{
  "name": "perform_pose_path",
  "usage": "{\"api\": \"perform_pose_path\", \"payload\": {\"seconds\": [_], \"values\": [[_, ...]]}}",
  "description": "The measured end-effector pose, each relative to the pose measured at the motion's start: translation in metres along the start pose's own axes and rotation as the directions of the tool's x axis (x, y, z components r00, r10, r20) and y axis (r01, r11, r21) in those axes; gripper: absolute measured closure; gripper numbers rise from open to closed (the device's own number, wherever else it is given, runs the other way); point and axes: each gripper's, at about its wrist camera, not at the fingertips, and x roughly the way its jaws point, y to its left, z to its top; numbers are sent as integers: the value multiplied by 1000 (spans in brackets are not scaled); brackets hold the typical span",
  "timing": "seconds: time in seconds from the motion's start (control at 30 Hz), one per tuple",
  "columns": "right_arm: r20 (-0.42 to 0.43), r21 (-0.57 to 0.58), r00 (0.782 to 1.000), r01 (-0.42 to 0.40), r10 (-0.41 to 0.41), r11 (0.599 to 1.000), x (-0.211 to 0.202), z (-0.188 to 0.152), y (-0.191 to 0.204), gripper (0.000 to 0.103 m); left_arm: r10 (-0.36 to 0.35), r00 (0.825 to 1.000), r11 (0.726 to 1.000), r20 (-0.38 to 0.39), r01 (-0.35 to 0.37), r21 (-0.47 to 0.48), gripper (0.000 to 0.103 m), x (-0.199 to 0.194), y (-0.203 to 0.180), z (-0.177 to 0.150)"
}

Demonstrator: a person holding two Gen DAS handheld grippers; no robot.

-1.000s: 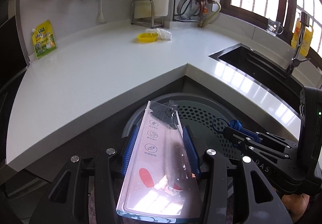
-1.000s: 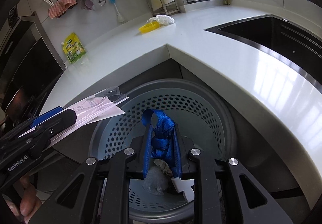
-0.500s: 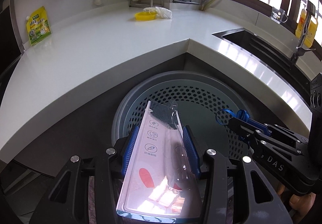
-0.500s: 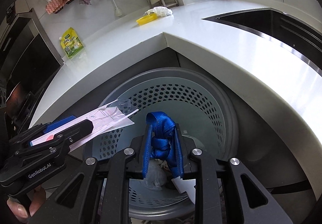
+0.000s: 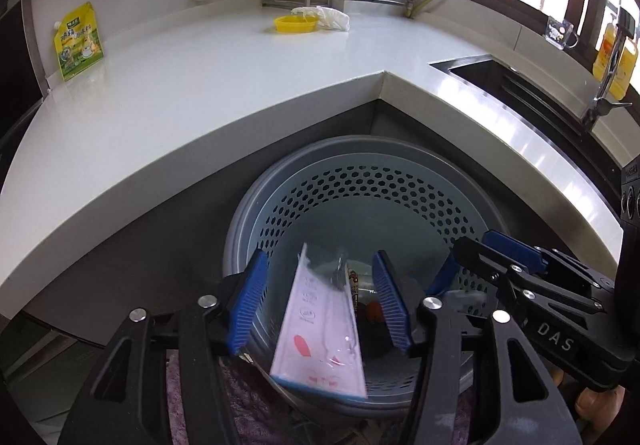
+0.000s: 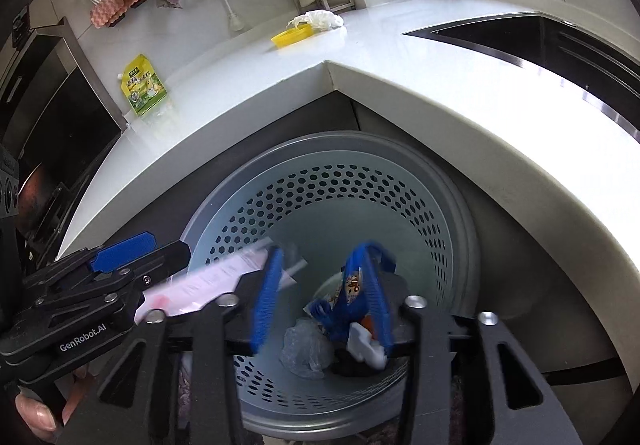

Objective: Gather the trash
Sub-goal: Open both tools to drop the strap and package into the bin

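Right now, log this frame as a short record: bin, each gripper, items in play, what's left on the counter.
bin: perforated grey bin below the counter corner, trash at its bottom
left gripper: jaws just opened, pads clear of the packet
packet: pink-white, blurred, tilted between the left pads, over the bin
right gripper: jaws just opened
blue strap: blurred, against the right pad, over the bin; contact unclear
counter: yellow dish, white wad beside it, green pouch against the wall
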Motion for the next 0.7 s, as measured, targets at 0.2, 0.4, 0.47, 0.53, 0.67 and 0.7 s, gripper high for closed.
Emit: {"api": "perform_pose_path", "payload": {"seconds": [0.2,0.4,0.47,0.53,0.67,0.7], "values": [[27,23,1000,8,-9,1000,-7,2,-5,42,6,1000,1000,1,-6,-4,36,0,2,1],[20,32,1000,6,-7,999,-6,1,-8,42,15,1000,1000,5,-15,-11,30,-2,5,1],[19,32,1000,6,-6,999,-6,1,-7,42,21,1000,1000,8,-21,-14,26,-3,5,0],[19,28,1000,7,-8,1000,-6,1,-6,42,24,1000,1000,10,-24,-17,25,-3,6,0],[17,22,1000,13,-14,1000,-5,0,-6,41,22,1000,1000,8,-22,-21,23,-2,8,0],[17,20,1000,15,-15,1000,-5,0,-6,41,23,1000,999,7,-23,-22,23,-2,8,0]]}}
